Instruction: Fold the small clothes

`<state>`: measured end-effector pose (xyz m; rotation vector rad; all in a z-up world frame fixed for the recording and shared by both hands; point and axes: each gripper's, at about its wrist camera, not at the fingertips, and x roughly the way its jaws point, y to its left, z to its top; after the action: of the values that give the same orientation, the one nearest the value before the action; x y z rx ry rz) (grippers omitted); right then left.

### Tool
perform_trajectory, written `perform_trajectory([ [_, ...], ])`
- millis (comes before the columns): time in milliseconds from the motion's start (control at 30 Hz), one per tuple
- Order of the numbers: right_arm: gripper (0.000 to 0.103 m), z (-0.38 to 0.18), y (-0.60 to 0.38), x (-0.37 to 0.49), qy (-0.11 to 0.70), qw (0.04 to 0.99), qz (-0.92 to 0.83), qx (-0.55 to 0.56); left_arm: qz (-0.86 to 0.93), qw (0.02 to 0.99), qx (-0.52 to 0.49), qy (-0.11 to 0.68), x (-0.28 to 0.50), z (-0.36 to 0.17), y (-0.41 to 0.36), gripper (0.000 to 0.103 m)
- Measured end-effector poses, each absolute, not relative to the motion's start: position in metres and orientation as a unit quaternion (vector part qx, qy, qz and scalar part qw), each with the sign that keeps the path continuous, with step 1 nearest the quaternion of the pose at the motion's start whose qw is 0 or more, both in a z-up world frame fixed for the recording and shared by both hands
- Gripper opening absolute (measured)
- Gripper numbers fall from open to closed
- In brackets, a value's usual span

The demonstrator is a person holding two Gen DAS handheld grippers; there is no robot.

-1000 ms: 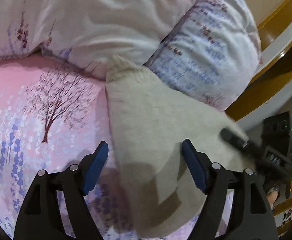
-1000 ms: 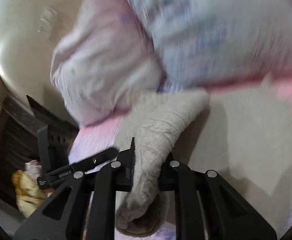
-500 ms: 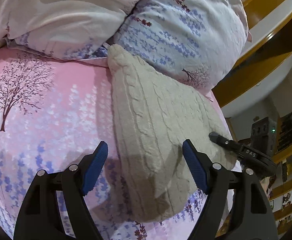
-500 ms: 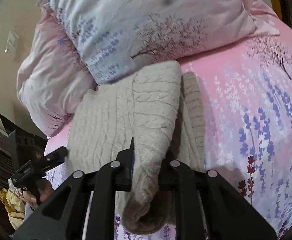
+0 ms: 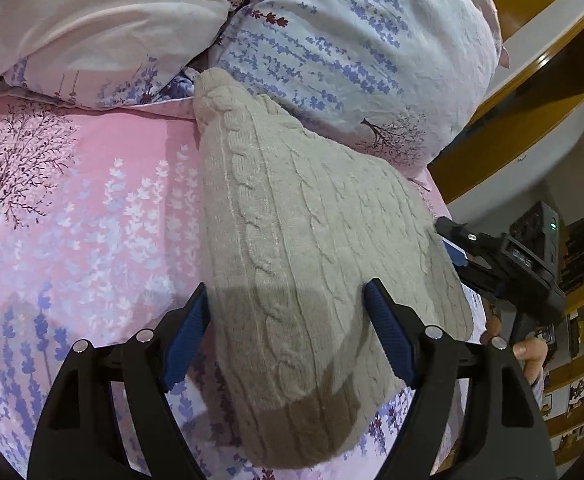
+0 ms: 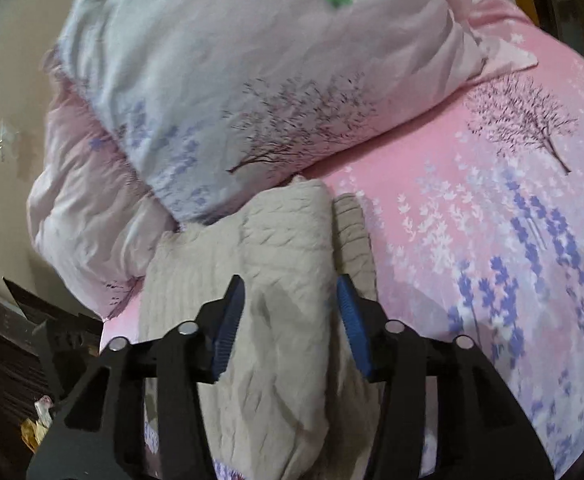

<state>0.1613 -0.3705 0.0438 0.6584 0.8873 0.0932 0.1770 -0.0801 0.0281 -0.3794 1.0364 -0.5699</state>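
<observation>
A beige cable-knit sweater (image 5: 312, 264) lies folded on the pink flowered bedsheet (image 5: 71, 216), its far end against the pillows. My left gripper (image 5: 287, 320) is open, its blue pads (image 5: 183, 336) astride the sweater's near part. In the right wrist view the sweater (image 6: 283, 264) lies with a folded strip on top. My right gripper (image 6: 289, 316) is open, jaws on either side of that strip, holding nothing. The right gripper also shows at the sweater's right edge in the left wrist view (image 5: 468, 248).
Two flowered pillows (image 5: 356, 52) lie against the sweater's far end; they also show in the right wrist view (image 6: 251, 80). A wooden bed frame (image 5: 524, 92) and shelves are on the right. The bed's edge runs just right of the sweater.
My right gripper has opened and let go of the sweater strip it was shut on; the strip now lies on the sweater. The left gripper stayed open over the sweater.
</observation>
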Motion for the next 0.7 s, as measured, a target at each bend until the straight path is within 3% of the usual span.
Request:
perform_trajectory([
  [67, 0.023, 0.036, -0.371, 0.169, 0.428, 0.845, 0.047, 0.317, -0.266, 0.810, -0.186, 0.488, 0.182, 0.024, -0.081, 0.077],
  [167, 0.009, 0.045, -0.363, 0.171, 0.409, 0.866, 0.051, 0.282, -0.263, 0.806, -0.205, 0.490, 0.188, 0.019, -0.080, 0.067],
  [233, 0.008, 0.063, -0.361, 0.165, 0.371, 0.887, 0.058, 0.270, -0.265, 0.805, -0.217, 0.484, 0.189, 0.020, -0.078, 0.056],
  [333, 0.008, 0.067, -0.366, 0.165, 0.363, 0.894, 0.037, 0.261, -0.272, 0.808, -0.219, 0.474, 0.186, 0.022, -0.076, 0.049],
  [500, 0.011, 0.025, -0.379, 0.180, 0.412, 0.864, 0.016, 0.290, -0.266, 0.819, -0.195, 0.469, 0.184, 0.022, -0.082, 0.052],
  [567, 0.028, 0.031, -0.382, 0.172, 0.404, 0.864, 0.019, 0.299, -0.264, 0.819, -0.193, 0.471, 0.184, 0.022, -0.082, 0.055],
  [700, 0.034, 0.048, -0.390, 0.132, 0.388, 0.869, 0.036, 0.305, -0.260, 0.820, -0.193, 0.472, 0.181, 0.024, -0.079, 0.061],
])
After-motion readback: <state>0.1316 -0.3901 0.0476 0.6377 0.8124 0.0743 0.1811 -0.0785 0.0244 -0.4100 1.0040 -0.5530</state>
